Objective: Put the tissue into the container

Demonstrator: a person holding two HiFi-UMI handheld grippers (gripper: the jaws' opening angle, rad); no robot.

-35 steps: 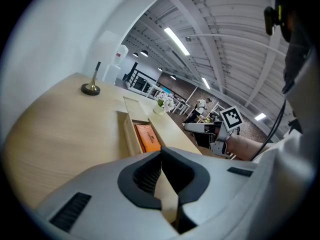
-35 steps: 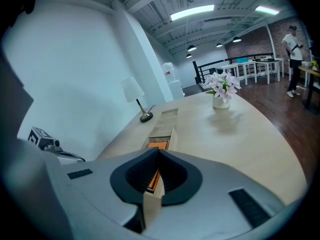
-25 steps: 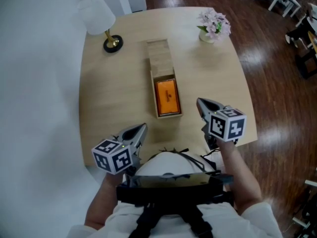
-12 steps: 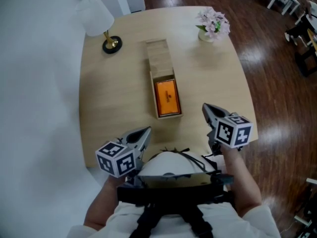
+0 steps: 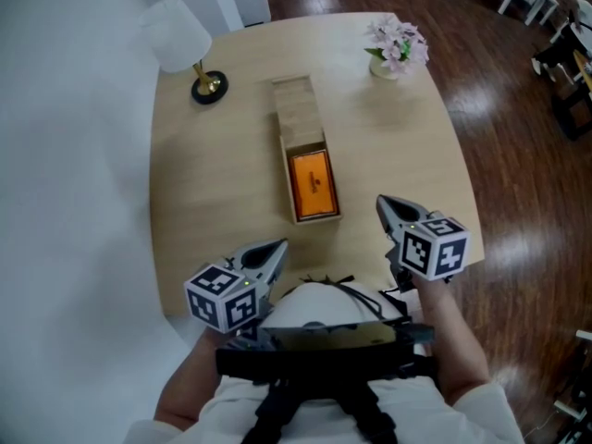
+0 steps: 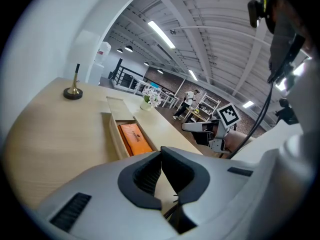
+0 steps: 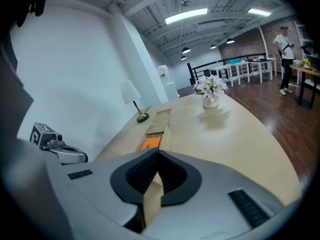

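A long wooden container [image 5: 298,109] lies in the middle of the round table, its sliding lid pushed toward the far end. An orange tissue pack [image 5: 312,182] lies inside the open near half, also seen in the left gripper view [image 6: 134,138] and the right gripper view [image 7: 150,143]. My left gripper [image 5: 280,245] hovers at the table's near edge, left of the container, shut and empty. My right gripper [image 5: 381,202] hangs to the right of the container's near end, shut with nothing in it.
A white lamp [image 5: 188,46] on a dark round base stands at the far left of the table [image 5: 213,183]. A vase of pink flowers [image 5: 399,48] sits at the far right. Wooden floor lies beyond the table's right edge.
The right gripper has drawn back a little toward the near edge and to the right. The left gripper has drifted slightly right. The container and tissue pack have not moved.
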